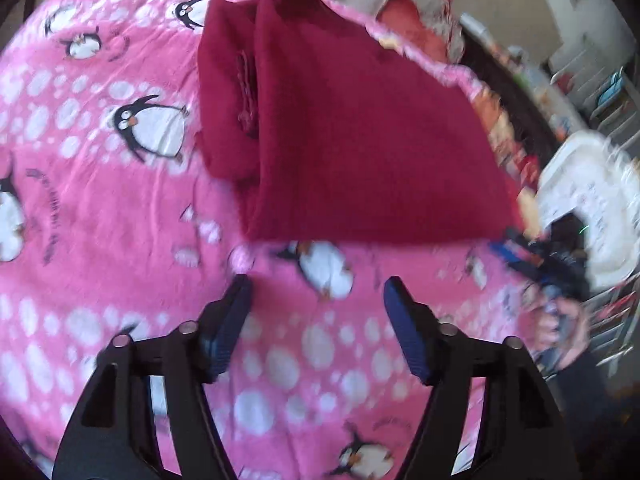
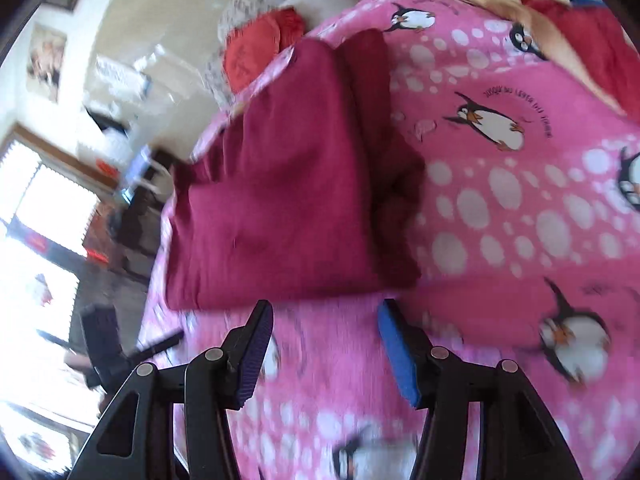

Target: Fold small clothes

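A: Nearest the lens, the left gripper [image 1: 316,292] stands spread, nothing between its blue pads, only the pink penguin blanket [image 1: 100,208] under it.

B: The same on the other side: the right gripper [image 2: 325,312] is spread and empty, its fingertips just short of the near edge of the dark red garment [image 2: 280,184].

A: That garment [image 1: 360,128] lies folded on the blanket, a thicker doubled part along its left side in the left wrist view, and reaches to the blanket's right edge.

B: Far beyond it lie an orange-red cushion [image 2: 256,52] and a pale pillow [image 2: 324,0]. The right gripper also shows blurred at the right of the left wrist view.
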A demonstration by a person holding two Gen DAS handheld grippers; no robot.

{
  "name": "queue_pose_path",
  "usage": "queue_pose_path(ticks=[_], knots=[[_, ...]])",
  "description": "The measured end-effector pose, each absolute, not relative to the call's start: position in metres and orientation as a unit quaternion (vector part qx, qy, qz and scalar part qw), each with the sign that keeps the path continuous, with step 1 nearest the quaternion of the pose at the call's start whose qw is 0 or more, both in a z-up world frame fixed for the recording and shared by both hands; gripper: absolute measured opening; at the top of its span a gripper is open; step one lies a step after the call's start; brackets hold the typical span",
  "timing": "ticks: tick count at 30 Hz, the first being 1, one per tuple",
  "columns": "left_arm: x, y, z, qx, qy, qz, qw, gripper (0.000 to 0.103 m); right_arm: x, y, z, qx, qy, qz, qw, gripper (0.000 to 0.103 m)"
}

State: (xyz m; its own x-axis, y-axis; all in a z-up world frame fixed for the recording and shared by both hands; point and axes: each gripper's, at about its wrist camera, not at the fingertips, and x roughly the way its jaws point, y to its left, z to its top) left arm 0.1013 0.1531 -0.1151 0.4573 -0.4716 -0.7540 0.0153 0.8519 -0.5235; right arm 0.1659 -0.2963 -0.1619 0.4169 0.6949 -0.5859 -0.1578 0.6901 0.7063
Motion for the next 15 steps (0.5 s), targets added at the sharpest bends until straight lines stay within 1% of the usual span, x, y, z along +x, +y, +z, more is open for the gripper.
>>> queue_pose_path(ticks=[2, 4, 5, 6, 8, 10, 11, 12, 15], knots=[[0.114, 0.165, -0.121, -0.287, 0.486, -0.152, 0.811, 0.069, 0.178, -0.302, -0.169, 0.337, 0.455, 0.27, 0.779, 0.053], [0.129, 0.178, -0.129, -0.348, 0.474, -0.157, 0.793, 0.07, 0.186, -0.303, -0.171, 0.347, 0.441, 0.27, 0.783, 0.053], [0.135, 0.181, -0.132, -0.367, 0.47, -0.157, 0.787, 0.07, 0.189, -0.301, -0.172, 0.345, 0.438, 0.269, 0.785, 0.051], [0.143, 0.184, -0.133, -0.382, 0.465, -0.157, 0.783, 0.07, 0.192, -0.299, -0.171, 0.335, 0.438, 0.26, 0.793, 0.042], [0.151, 0.186, -0.132, -0.391, 0.462, -0.156, 0.78, 0.068, 0.193, -0.297, -0.17, 0.331, 0.433, 0.254, 0.799, 0.034], [0.154, 0.187, -0.131, -0.381, 0.47, -0.127, 0.786, 0.042, 0.192, -0.295, -0.169, 0.324, 0.43, 0.25, 0.804, 0.031], [0.154, 0.188, -0.13, -0.369, 0.48, -0.108, 0.788, 0.024, 0.189, -0.295, -0.169, 0.322, 0.428, 0.248, 0.807, 0.027], [0.151, 0.187, -0.13, -0.366, 0.485, -0.103, 0.788, 0.018, 0.185, -0.294, -0.167, 0.324, 0.424, 0.249, 0.808, 0.021], [0.133, 0.177, -0.112, -0.326, 0.477, -0.086, 0.812, 0.015, 0.167, -0.292, -0.145, 0.311, 0.406, 0.253, 0.821, 0.015]])
